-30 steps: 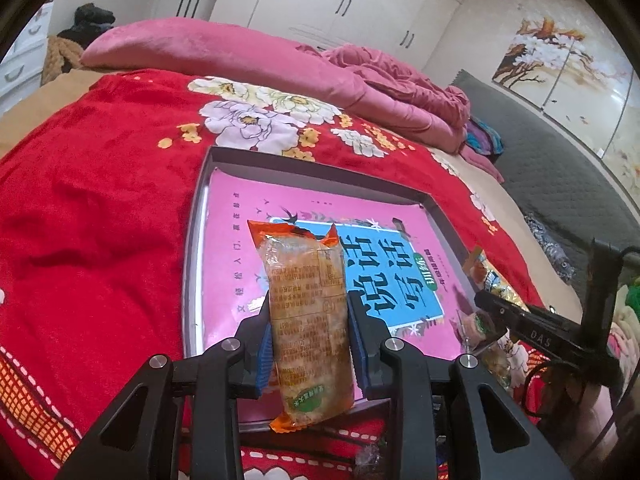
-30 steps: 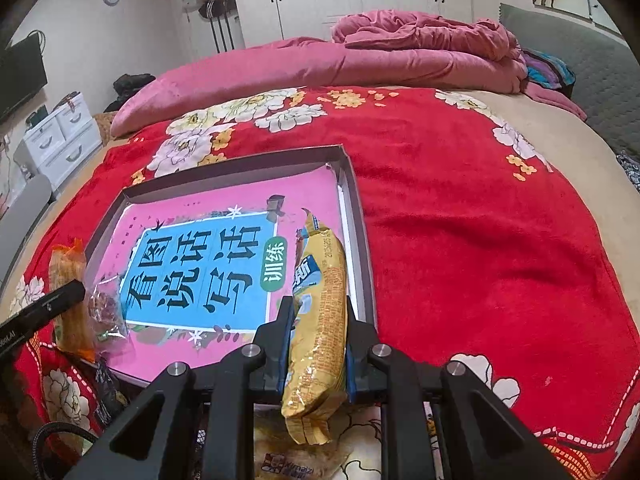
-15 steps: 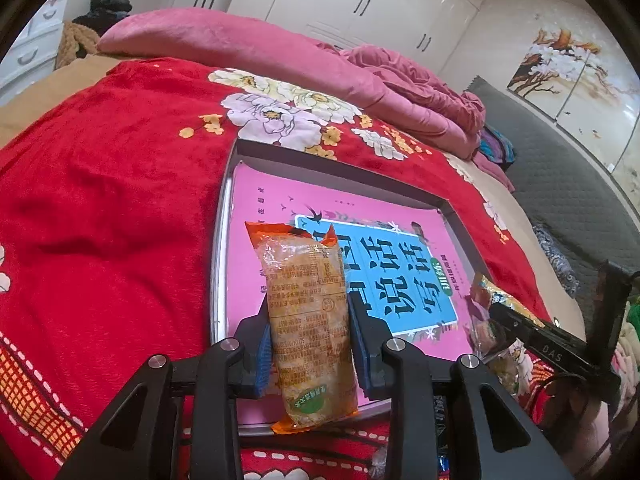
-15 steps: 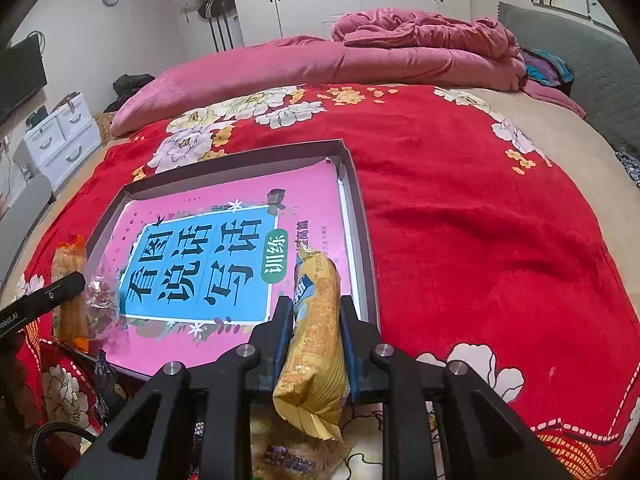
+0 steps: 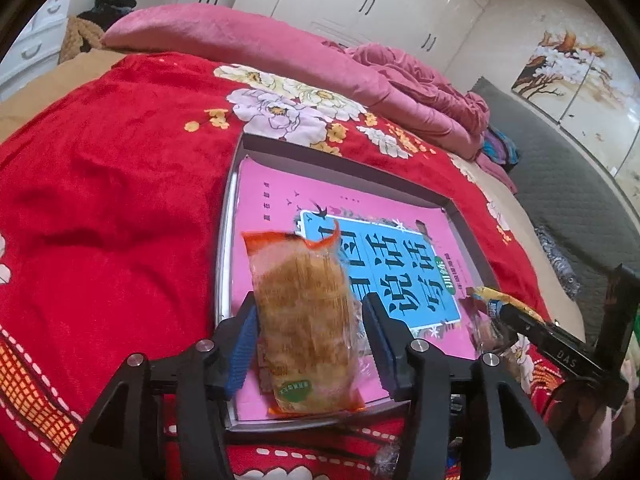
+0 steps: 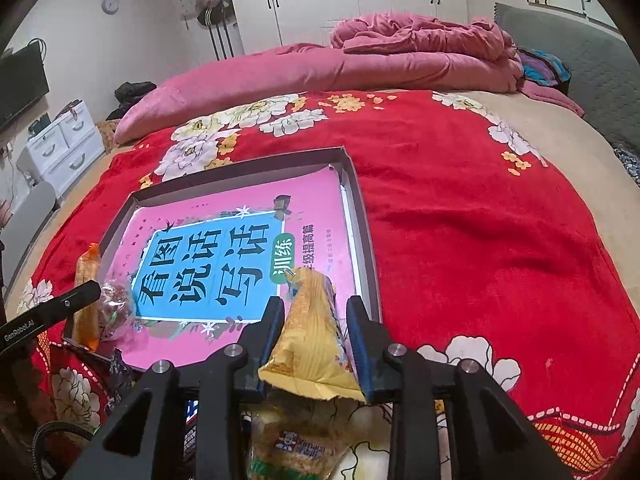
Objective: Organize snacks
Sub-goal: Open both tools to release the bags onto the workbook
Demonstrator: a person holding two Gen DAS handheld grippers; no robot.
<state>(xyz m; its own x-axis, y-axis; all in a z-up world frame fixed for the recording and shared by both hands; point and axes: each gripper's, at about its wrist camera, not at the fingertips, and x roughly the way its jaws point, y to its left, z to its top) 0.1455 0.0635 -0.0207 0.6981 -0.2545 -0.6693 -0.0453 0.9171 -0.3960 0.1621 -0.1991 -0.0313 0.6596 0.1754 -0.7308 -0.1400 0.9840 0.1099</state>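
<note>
Release step, both hands at once. Left gripper [image 5: 310, 344]: jaws have just been opening, and the orange snack packet [image 5: 306, 320] lies between them on the near left corner of the tray [image 5: 228, 240]. A gap shows at the right pad; the left pad looks barely clear of the wrapper, though blur makes that hard to call.

Right gripper [image 6: 316, 336]: jaws likewise just been opening, with the yellow snack packet [image 6: 312, 344] loose between them, tilted, its tip over the tray's near right corner.

Pink book [image 6: 240, 256] lines the tray floor. Another wrapped snack [image 6: 296, 448] waits on the red blanket [image 6: 480, 240] just below the right gripper.

Next, likely: draw both grippers back without dragging the packets, then fetch the remaining snack.
</note>
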